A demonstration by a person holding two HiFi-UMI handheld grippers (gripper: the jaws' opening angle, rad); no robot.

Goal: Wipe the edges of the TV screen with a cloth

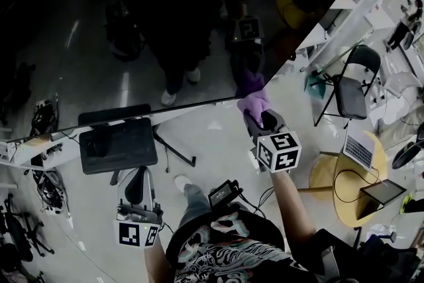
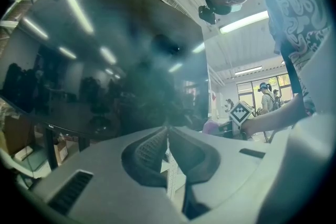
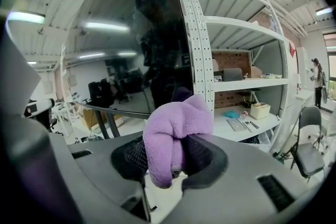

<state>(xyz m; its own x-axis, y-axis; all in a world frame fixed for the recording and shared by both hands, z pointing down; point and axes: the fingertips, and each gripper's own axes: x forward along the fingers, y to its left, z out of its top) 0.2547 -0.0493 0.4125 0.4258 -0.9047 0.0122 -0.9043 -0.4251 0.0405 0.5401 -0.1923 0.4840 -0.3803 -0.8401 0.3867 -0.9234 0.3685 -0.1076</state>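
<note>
The big dark TV screen (image 1: 132, 23) fills the upper head view; its lower edge (image 1: 165, 111) slants across and meets the right edge at a corner. My right gripper (image 1: 255, 117) is shut on a purple cloth (image 1: 254, 103), which presses against that lower right corner. In the right gripper view the cloth (image 3: 176, 134) bulges between the jaws, with the screen (image 3: 131, 34) just ahead. My left gripper (image 1: 136, 192) hangs lower, away from the screen. Its jaws are together with nothing between them, (image 2: 168, 131) and face the screen (image 2: 105, 60).
A black shelf on the TV stand (image 1: 119, 142) sits under the screen. To the right are a black folding chair (image 1: 351, 86), a round yellow table (image 1: 331, 182) with a laptop (image 1: 359, 148), and white shelving (image 3: 247, 81). Cables and gear lie at the left (image 1: 46, 189).
</note>
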